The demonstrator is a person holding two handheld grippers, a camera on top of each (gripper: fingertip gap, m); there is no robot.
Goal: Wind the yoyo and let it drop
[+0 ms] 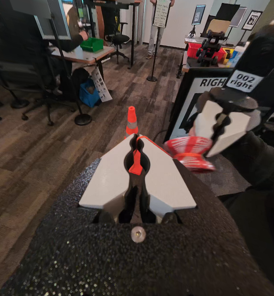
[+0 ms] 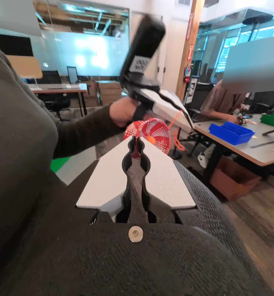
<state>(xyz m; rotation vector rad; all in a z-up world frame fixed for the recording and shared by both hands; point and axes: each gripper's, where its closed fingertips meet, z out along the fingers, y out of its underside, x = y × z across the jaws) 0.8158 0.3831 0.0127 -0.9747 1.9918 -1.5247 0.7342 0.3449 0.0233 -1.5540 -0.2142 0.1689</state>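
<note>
Closest to the lens, the left gripper (image 1: 137,137) has its jaws pressed together on the orange string (image 1: 155,145), the string's loop end hanging in the gap behind the tips. Just beside them, the right gripper (image 2: 137,138) pinches the rim of the red yoyo (image 2: 155,136). Several turns already circle the axle, so winding looks under way; the drop remains.

Red-and-white patterned plastic yoyo (image 1: 189,153) sat just right of the left gripper (image 1: 137,137), at the right gripper (image 1: 213,141) tips, thin orange string (image 1: 157,146) ran between, small orange traffic cone (image 1: 131,121) stood on the wood-plank floor (image 1: 37,152) behind the left gripper.
</note>
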